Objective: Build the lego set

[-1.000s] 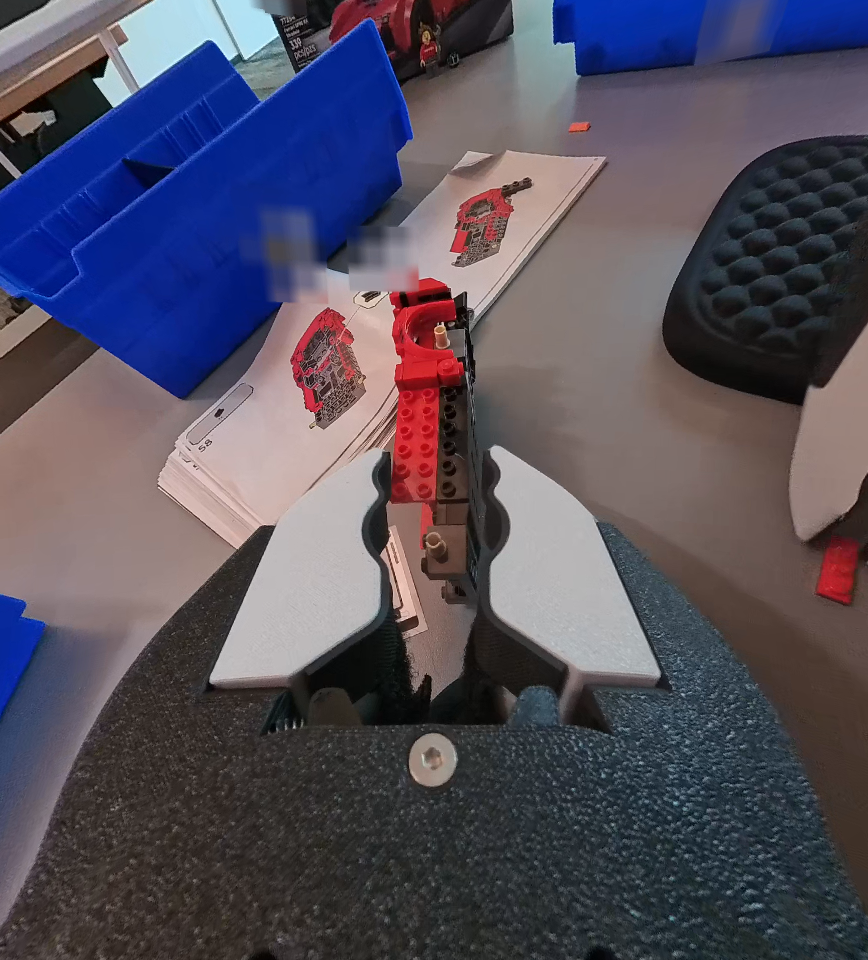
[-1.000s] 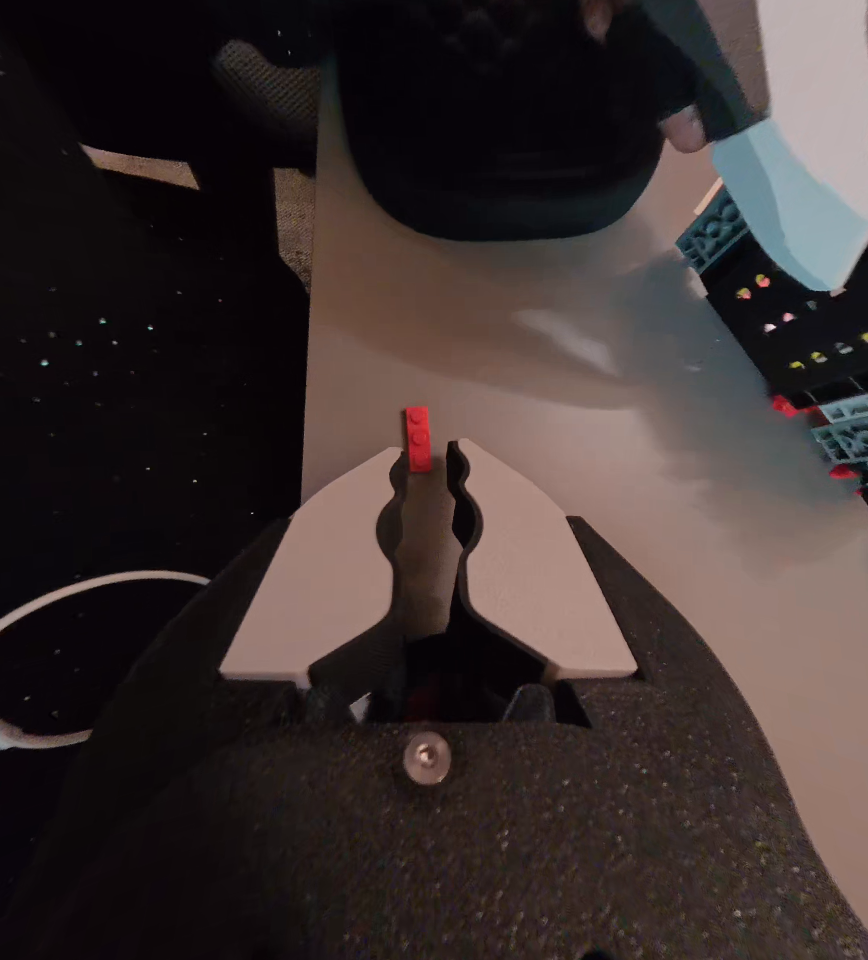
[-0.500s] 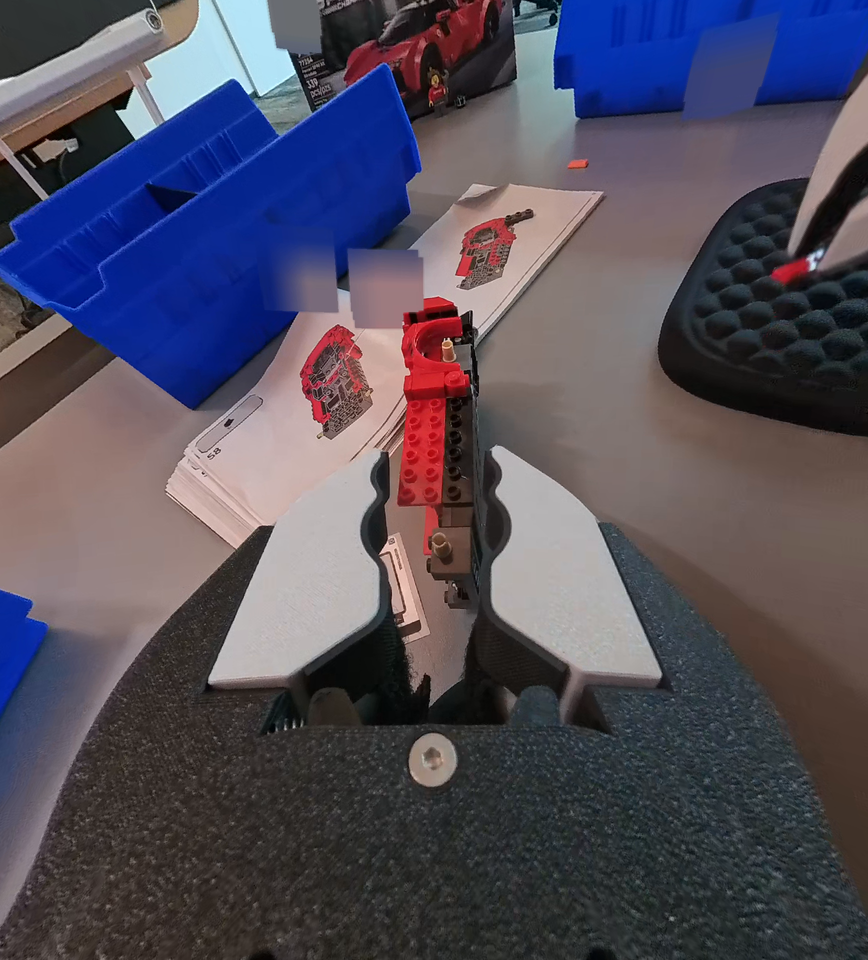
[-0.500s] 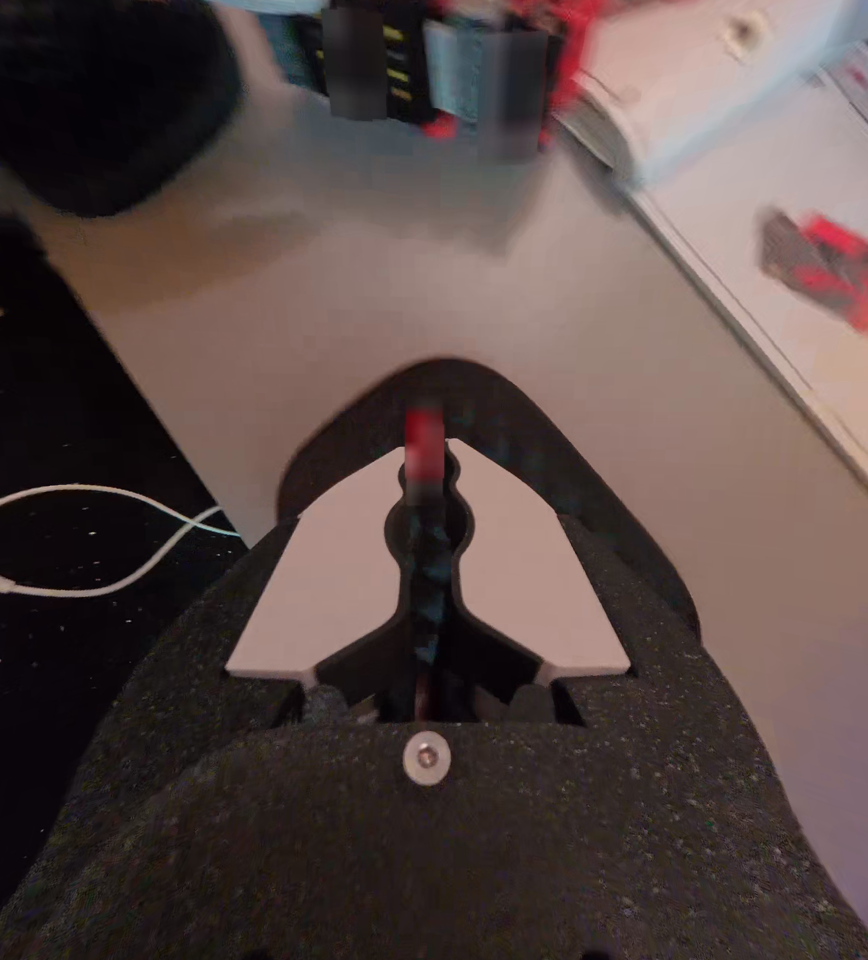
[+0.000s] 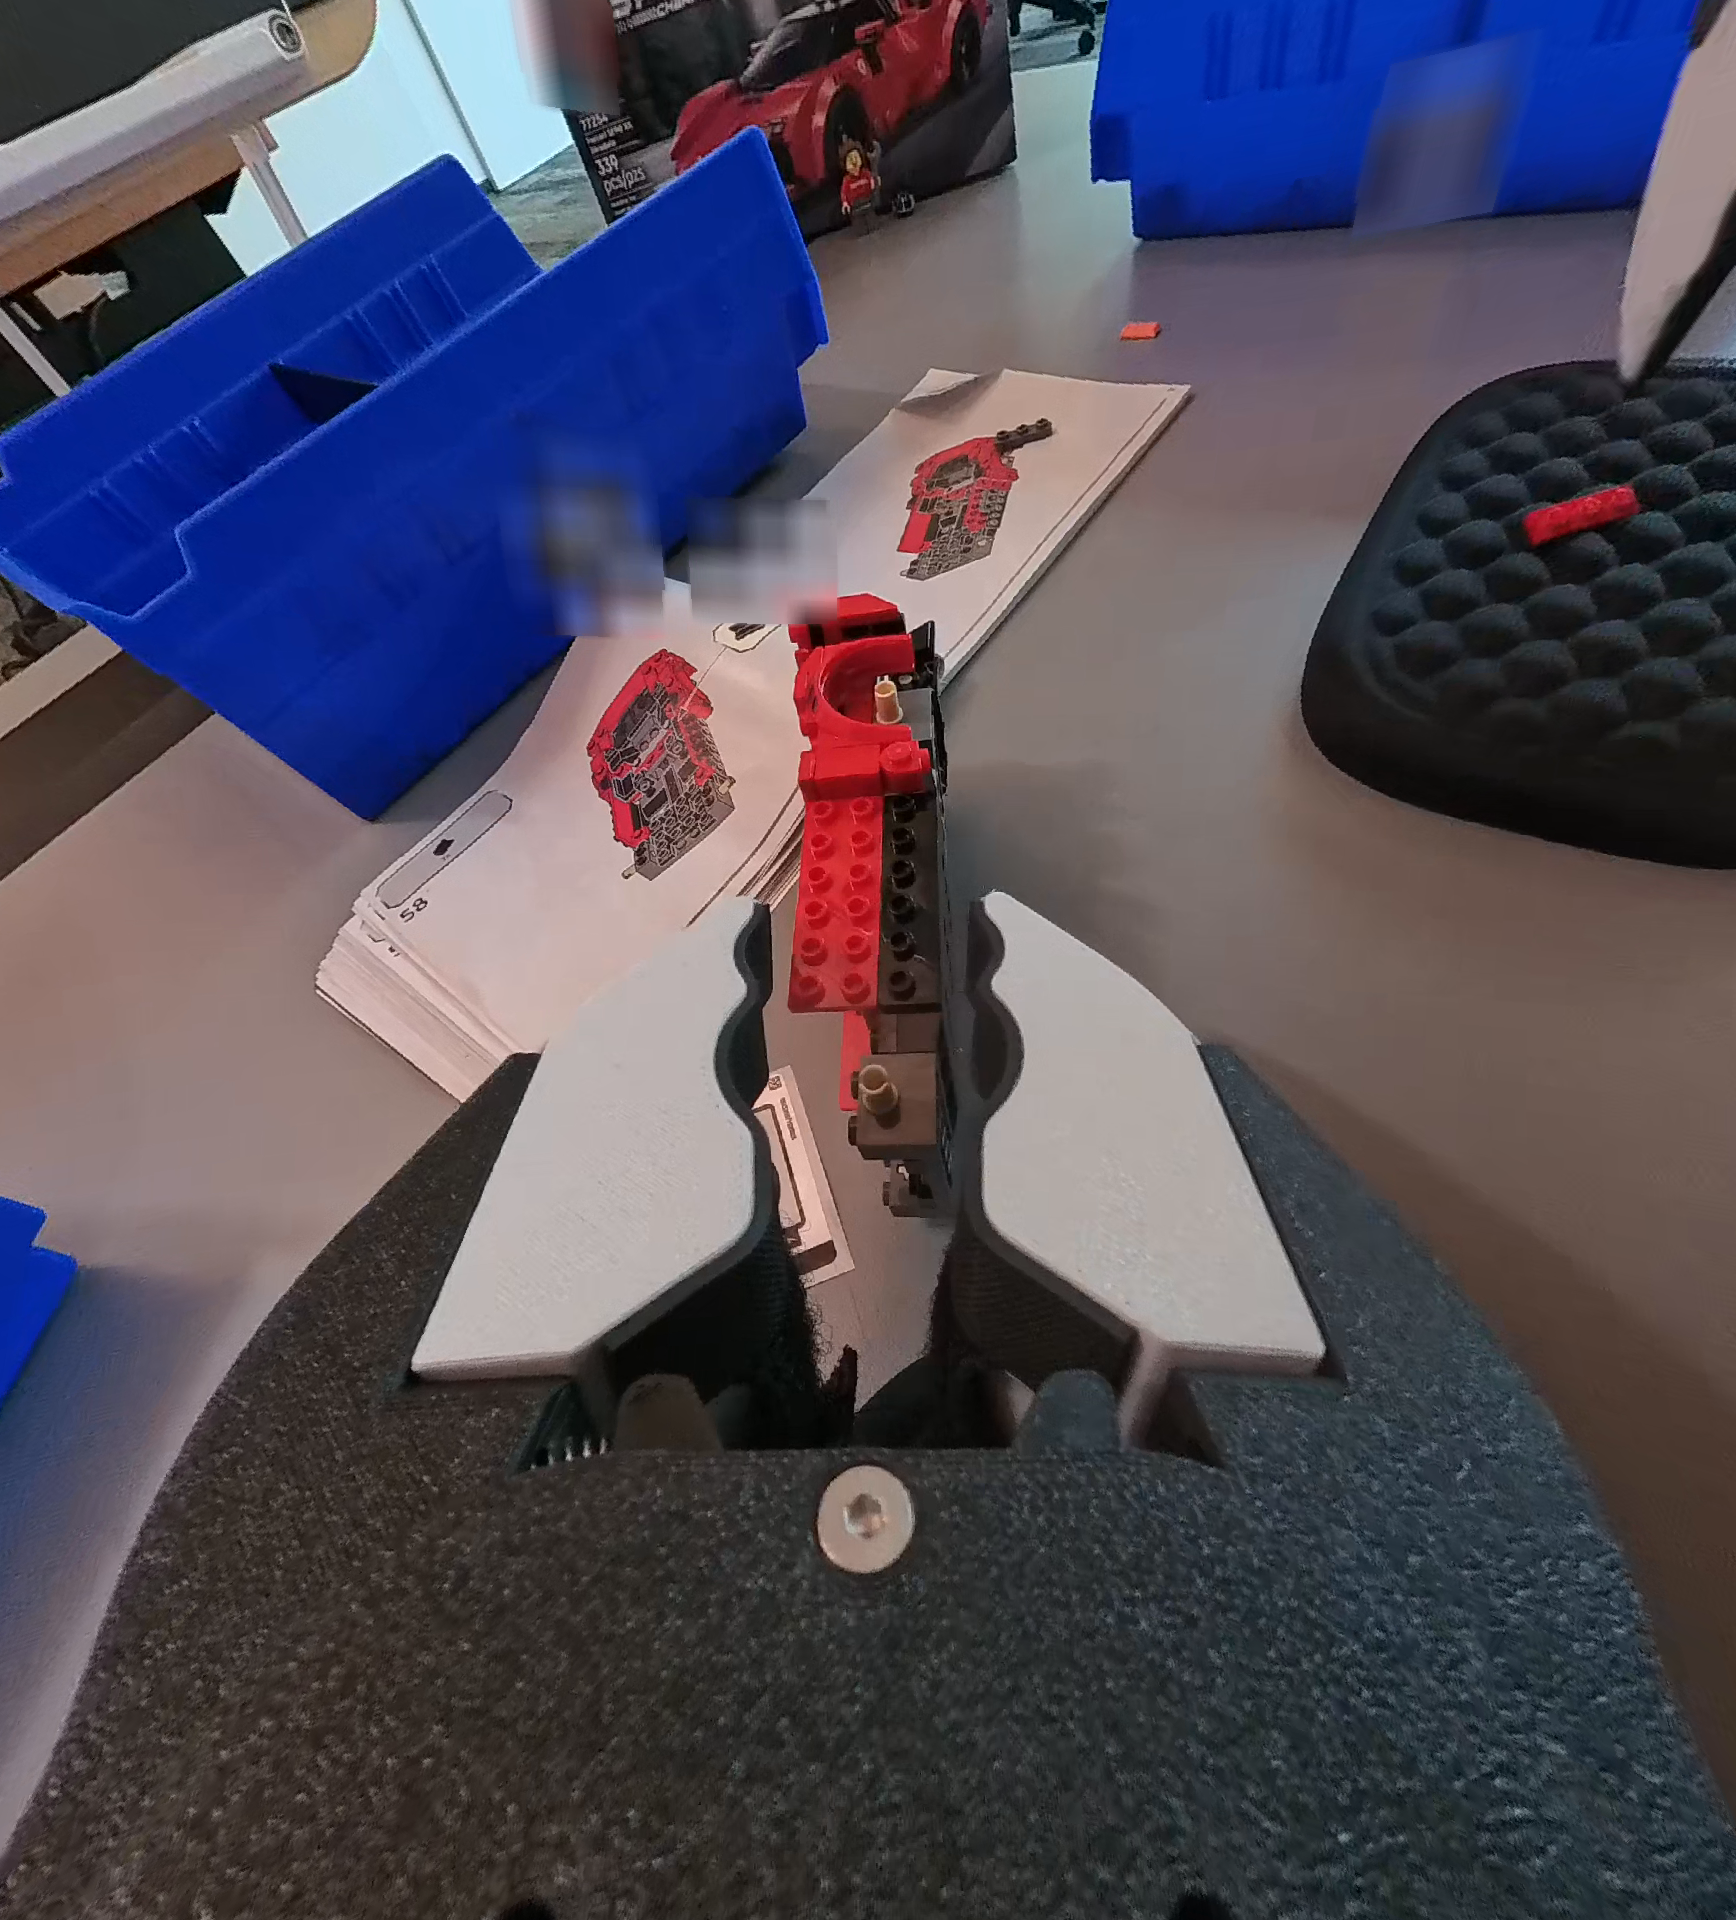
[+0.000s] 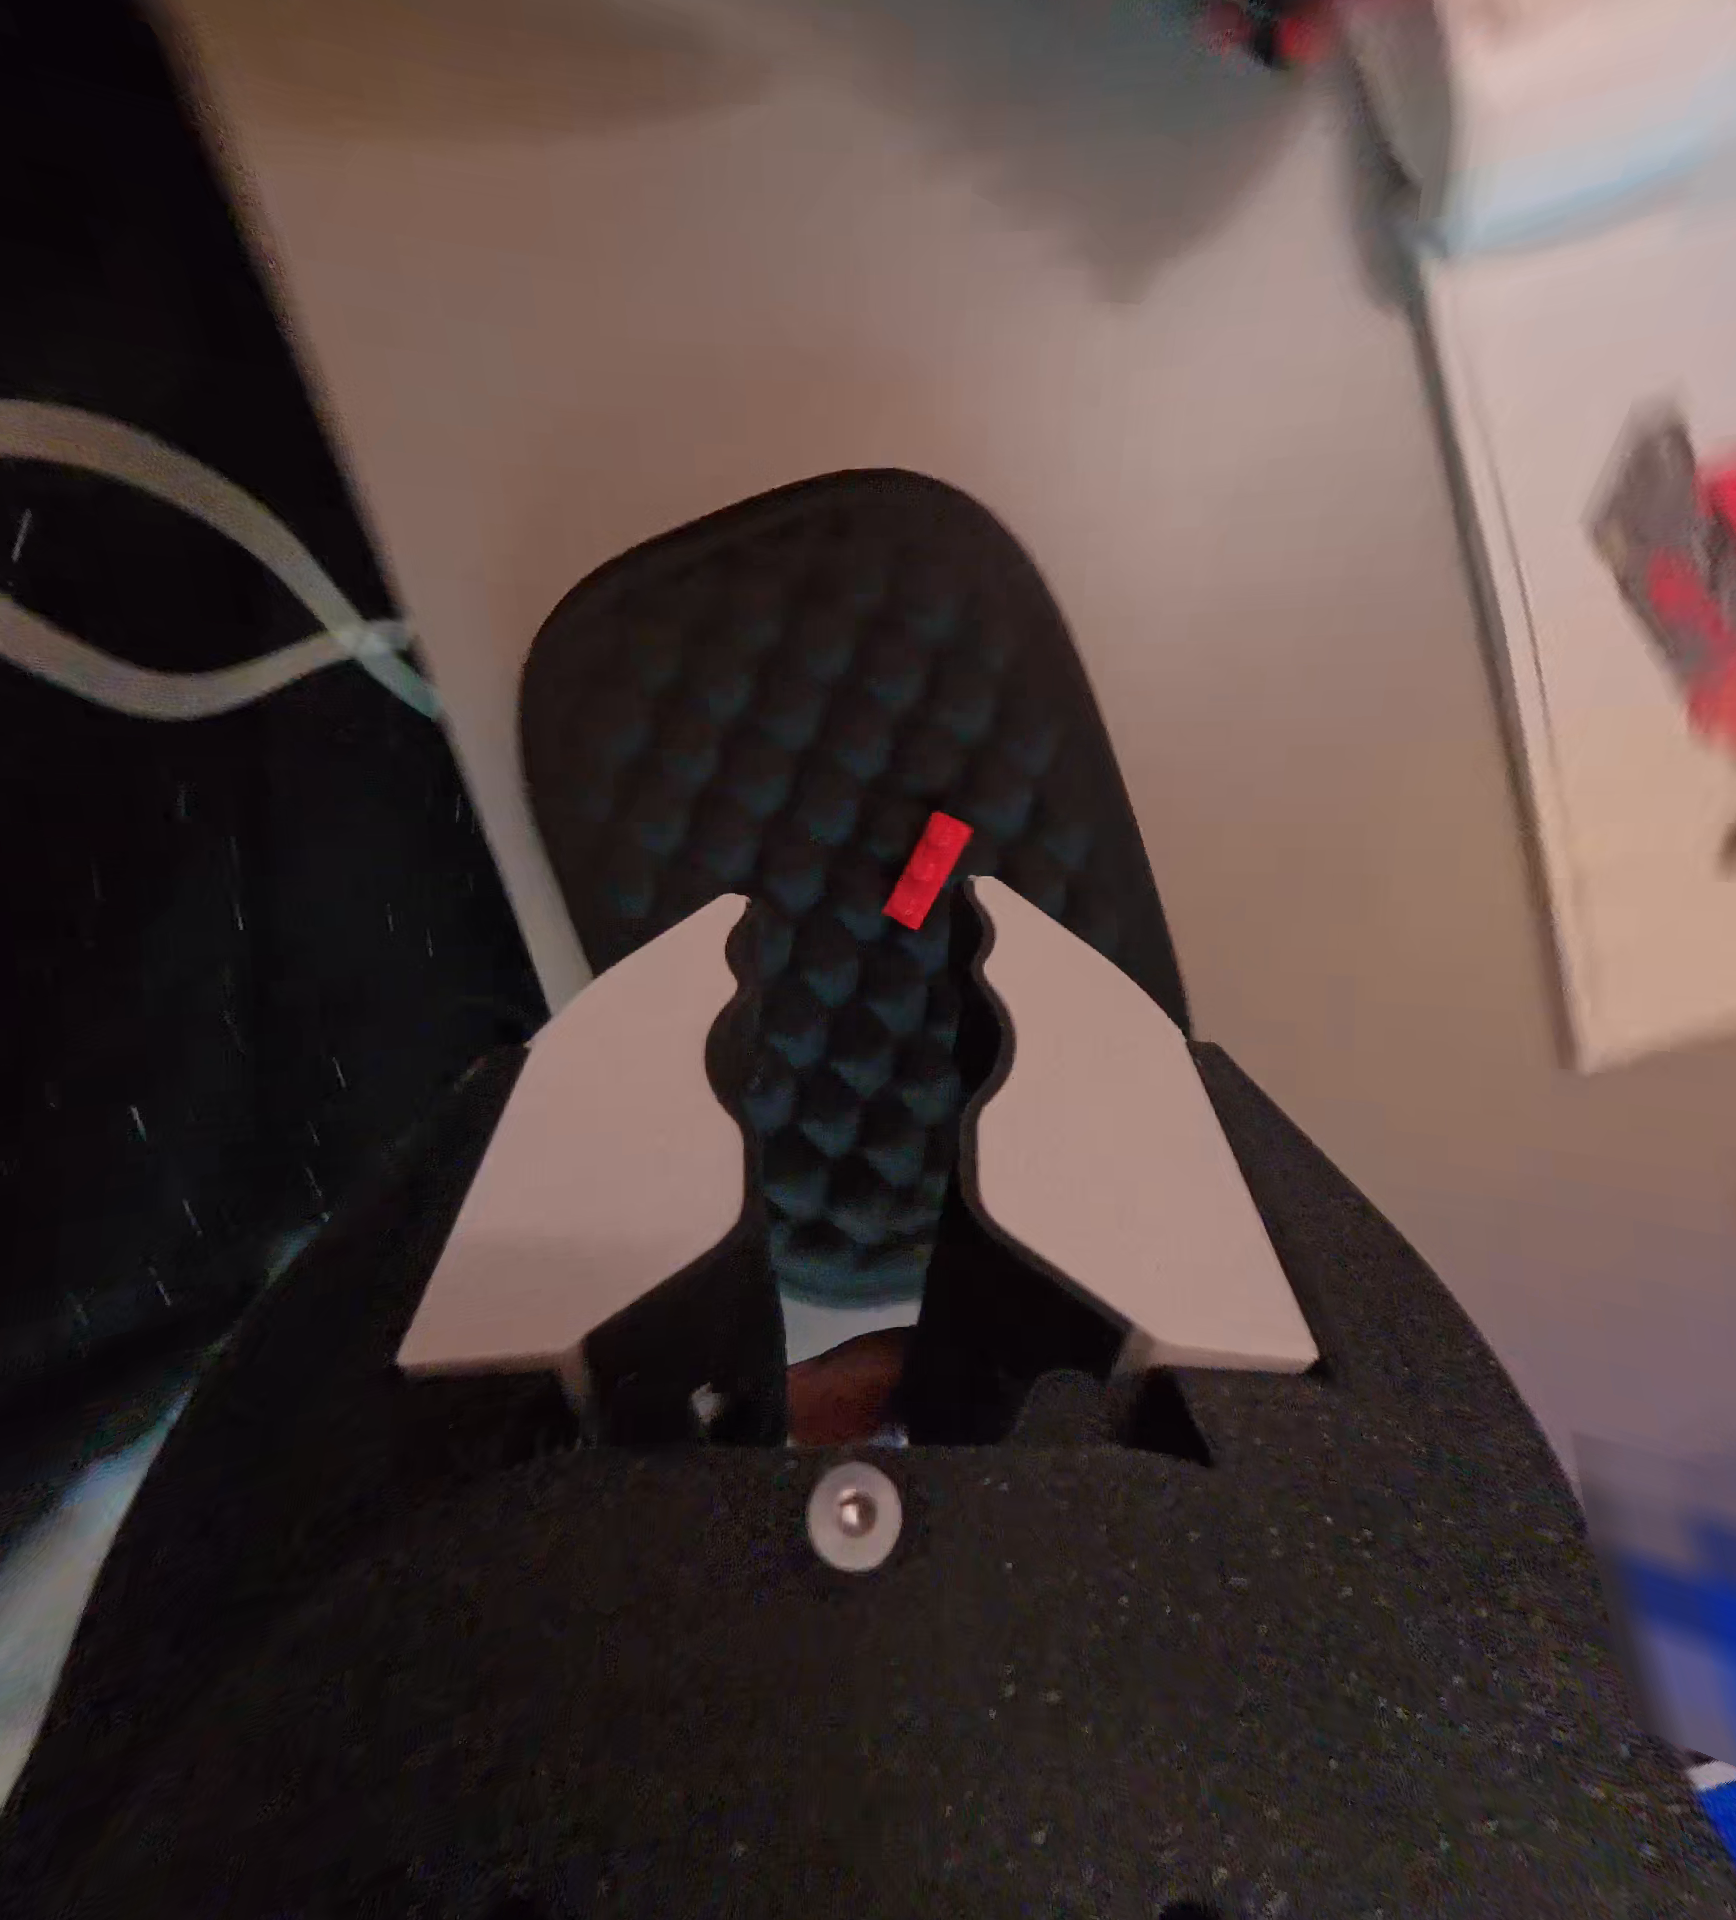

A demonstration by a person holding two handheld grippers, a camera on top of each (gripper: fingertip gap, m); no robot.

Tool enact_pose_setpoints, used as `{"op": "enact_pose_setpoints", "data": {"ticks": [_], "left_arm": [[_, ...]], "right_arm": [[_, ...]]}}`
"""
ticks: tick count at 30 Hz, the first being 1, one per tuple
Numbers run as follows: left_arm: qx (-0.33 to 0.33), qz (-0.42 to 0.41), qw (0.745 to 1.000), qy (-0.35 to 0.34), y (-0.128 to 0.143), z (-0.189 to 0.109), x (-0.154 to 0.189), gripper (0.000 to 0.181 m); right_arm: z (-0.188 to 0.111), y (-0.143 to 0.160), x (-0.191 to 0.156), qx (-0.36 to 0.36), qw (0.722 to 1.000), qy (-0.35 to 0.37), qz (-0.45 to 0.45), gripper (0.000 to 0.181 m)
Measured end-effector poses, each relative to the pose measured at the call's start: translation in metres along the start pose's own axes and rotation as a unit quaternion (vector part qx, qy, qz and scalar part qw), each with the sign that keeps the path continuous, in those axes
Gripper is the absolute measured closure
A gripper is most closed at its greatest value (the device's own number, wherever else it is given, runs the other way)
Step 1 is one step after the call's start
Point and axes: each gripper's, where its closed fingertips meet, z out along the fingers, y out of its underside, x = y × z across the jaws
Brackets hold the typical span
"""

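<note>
One small red plate [image 6: 929, 869] is lying loose on the black pad [image 6: 791, 675], just off the right gripper's [image 6: 856, 891] spread fingertips, while the left gripper [image 5: 869, 914] is clamping the red-and-black build [image 5: 869, 831].

Each tool [image 5: 869, 940] [image 6: 853, 894] — grainy black body, pale grey fingers [image 5: 625, 1122], silver screw [image 5: 865, 1518]

My left gripper [image 5: 869, 920] clamps red-black lego build [image 5: 869, 852] upright; my right gripper [image 6: 853, 894] spread wide above black pad [image 6: 791, 727], empty.
</note>
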Motion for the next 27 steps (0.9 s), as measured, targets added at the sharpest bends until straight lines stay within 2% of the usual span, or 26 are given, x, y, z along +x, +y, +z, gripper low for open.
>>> {"op": "enact_pose_setpoints", "data": {"ticks": [2, 4, 6, 8, 11, 19, 27], "left_arm": [[0.003, 0.002, 1.000, -0.001, -0.001, -0.001, 0.000, 0.146], [0.007, 0.004, 1.000, 0.000, -0.001, -0.001, 0.001, 0.147], [0.011, 0.003, 1.000, -0.004, -0.002, -0.002, 0.000, 0.147], [0.016, 0.006, 1.000, -0.008, -0.003, -0.003, 0.000, 0.148], [0.025, 0.010, 1.000, -0.014, -0.005, -0.005, -0.001, 0.148], [0.025, 0.015, 1.000, -0.011, -0.005, -0.005, 0.001, 0.147], [0.030, 0.009, 0.999, -0.008, -0.006, -0.007, 0.000, 0.148]], "right_arm": [[-0.002, 0.002, 0.000, -0.027, 0.987, -0.036, -0.154, 0.147], [0.002, -0.001, -0.001, -0.049, 0.960, -0.074, -0.266, 0.146], [0.010, -0.004, 0.005, -0.076, 0.928, -0.079, -0.355, 0.145], [0.017, -0.003, 0.012, -0.104, 0.904, -0.089, -0.405, 0.144], [0.021, 0.001, 0.009, -0.117, 0.891, -0.122, -0.421, 0.147], [0.028, 0.007, 0.011, -0.120, 0.881, -0.110, -0.443, 0.156], [0.027, 0.005, 0.014, -0.094, 0.907, -0.112, -0.396, 0.158]]}}
